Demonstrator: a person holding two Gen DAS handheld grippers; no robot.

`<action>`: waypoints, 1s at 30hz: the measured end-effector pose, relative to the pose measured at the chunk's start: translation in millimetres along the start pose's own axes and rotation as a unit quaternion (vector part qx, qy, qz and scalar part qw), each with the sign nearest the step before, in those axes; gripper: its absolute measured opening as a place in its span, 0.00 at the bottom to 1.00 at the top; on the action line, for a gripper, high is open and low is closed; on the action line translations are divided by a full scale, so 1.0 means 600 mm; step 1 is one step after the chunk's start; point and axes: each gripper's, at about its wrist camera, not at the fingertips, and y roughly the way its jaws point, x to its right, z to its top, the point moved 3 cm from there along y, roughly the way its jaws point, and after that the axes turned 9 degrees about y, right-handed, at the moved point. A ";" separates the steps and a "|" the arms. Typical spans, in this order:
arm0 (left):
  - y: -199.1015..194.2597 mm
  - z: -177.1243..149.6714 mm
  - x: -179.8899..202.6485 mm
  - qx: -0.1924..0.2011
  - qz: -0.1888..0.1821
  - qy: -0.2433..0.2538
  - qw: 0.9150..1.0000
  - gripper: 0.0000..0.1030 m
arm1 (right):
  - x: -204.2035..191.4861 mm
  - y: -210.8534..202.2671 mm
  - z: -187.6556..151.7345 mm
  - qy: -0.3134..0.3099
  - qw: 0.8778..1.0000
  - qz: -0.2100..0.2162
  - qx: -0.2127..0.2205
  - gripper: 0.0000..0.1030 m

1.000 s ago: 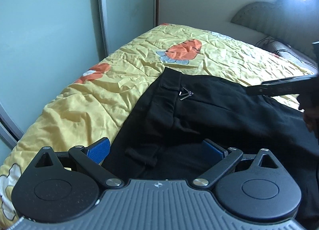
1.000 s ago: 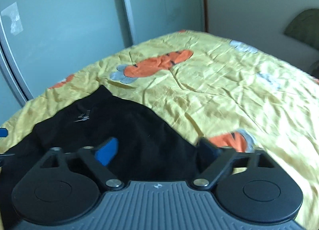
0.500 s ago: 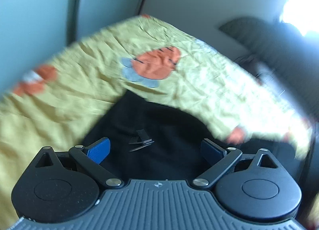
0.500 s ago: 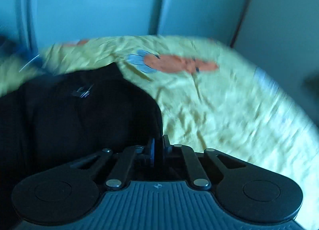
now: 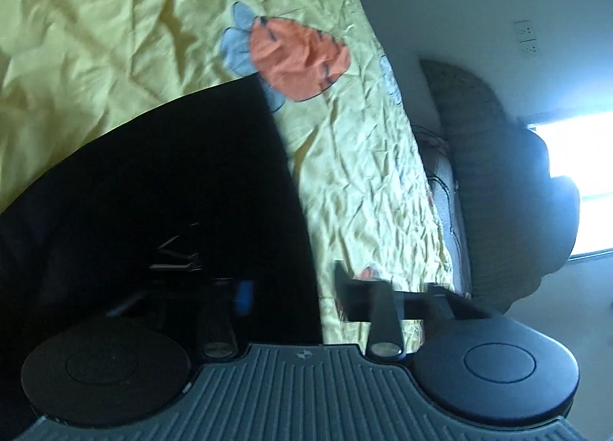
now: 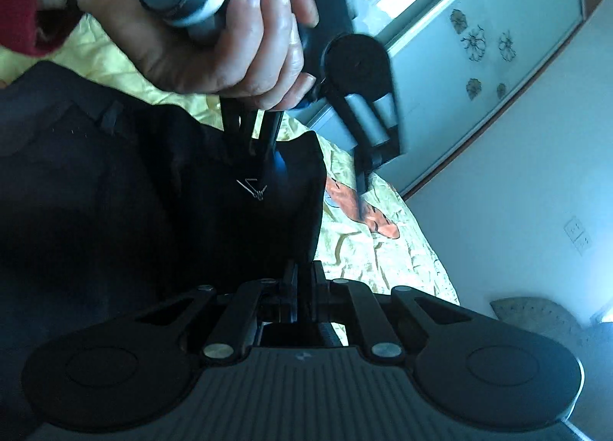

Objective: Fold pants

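- In the right wrist view, the right gripper [image 6: 304, 288] is sitting at the lower centre of the frame with its jaws pressed together, pinching the edge of the black pants [image 6: 115, 211]; the cloth is running up from the pinch toward the middle of the frame.
- In the left wrist view, the left gripper [image 5: 291, 295] is showing blurred at the lower centre; its jaws have just been closing, with the edge of the pants [image 5: 172, 192] lying between them; whether the pads are pressing the cloth yet I cannot tell, since a gap is still showing between the blue pad on the left and the dark finger on the right.
- The pants are filling the left and centre of both views, lying on the bed with a small metal clasp [image 6: 253, 188] glinting on them.
- A hand [image 6: 214, 39] with a red sleeve [image 6: 23, 0] is gripping the left gripper's handle in the upper left of the right wrist view; that gripper's fingers are reaching down at the pants just by the clasp.
- The yellow quilt [image 5: 115, 39], creased and printed with orange carrots [image 5: 299, 58], is spreading beyond the pants across the upper part of the left wrist view.
- Further off, a padded headboard [image 5: 498, 173] is curving down the right side, with a bright window [image 5: 590, 180] at the right edge; a white wall with sockets [image 5: 526, 37] is standing above.
- In the upper right of the right wrist view, pale wardrobe doors [image 6: 498, 39] with flower decals are lining the room.
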 end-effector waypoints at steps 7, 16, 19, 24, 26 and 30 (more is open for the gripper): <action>-0.047 -0.039 -0.010 0.047 -0.010 0.025 0.999 0.05 | 0.009 -0.002 -0.001 0.023 0.999 -0.022 -0.006 0.08; -0.125 -0.102 0.021 0.097 -0.015 0.100 0.990 0.05 | 0.091 -0.016 -0.073 0.073 0.986 -0.109 -0.101 0.14; -0.134 -0.121 0.020 0.102 -0.012 0.109 0.989 0.05 | 0.124 -0.015 -0.109 0.082 0.978 -0.141 -0.133 0.15; -0.144 -0.137 0.003 0.104 -0.007 0.112 0.988 0.05 | 0.156 -0.033 -0.114 0.133 0.971 -0.147 -0.130 0.08; -0.159 -0.142 -0.001 0.113 -0.009 0.121 0.986 0.05 | 0.146 -0.054 -0.096 0.118 0.974 -0.155 -0.119 0.07; -0.200 -0.163 -0.006 0.125 -0.018 0.147 0.981 0.05 | 0.133 -0.103 -0.061 0.113 0.976 -0.158 -0.099 0.06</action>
